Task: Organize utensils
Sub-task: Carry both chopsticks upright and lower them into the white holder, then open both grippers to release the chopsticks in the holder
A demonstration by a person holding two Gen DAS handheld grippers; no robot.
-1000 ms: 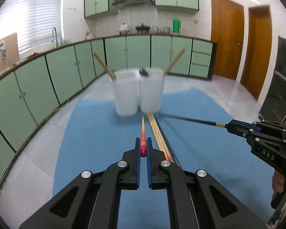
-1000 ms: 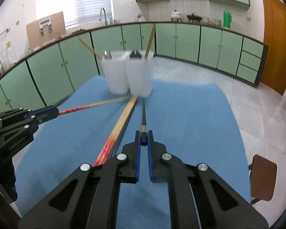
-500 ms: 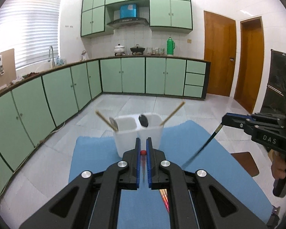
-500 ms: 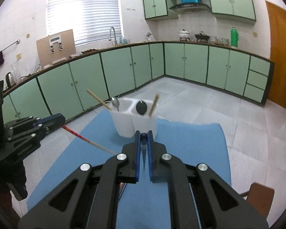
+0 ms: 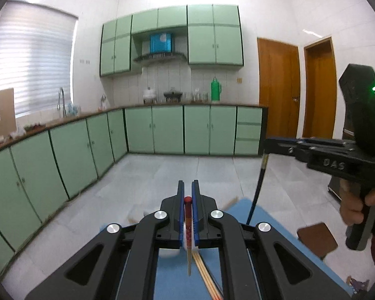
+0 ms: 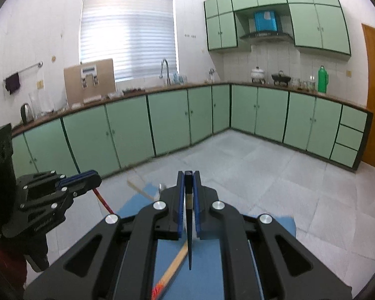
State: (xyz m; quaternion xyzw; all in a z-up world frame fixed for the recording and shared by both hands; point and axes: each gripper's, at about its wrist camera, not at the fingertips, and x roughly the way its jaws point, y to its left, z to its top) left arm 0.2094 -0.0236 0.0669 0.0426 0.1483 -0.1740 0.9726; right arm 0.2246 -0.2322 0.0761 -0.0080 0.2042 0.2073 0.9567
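Left wrist view: pinching the red-ended chopstick (image 5: 188, 225) right at its top in the left tongs (image 5: 188, 195), fully closed on it, and letting the shaft dangle tip-down between the arms. Probably gripping so near the end to keep the point free for dropping into a cup.

Matching that in the right wrist view: nipping the black chopstick (image 6: 189, 225) near its blunt end in the right tongs (image 6: 188, 177), also closed tight, point hanging straight down. Carrying one stick per hand, likely for loading both at once.

Hanging both above the blue mat (image 5: 172, 275), over the loose chopsticks (image 5: 207, 275) lying there. Barely catching the white holder (image 5: 150, 212), a pale blur tucked under the left tongs, with a wooden stick (image 5: 231, 201) poking out to the side. Glimpsing a hand (image 5: 355, 207) wrapped round the right handle at the frame edge.

Comparing with a second back: holding both sticks flat on the mat then, ends already clamped, with the holder standing well ahead. Now lifting clear, swinging from flat to hanging, and pushing the holder from mid-frame to nearly out of sight beneath. Keeping the same closed grip throughout. Leaving the rest of the bundle on the mat, and not yet lowering anything into the cups.
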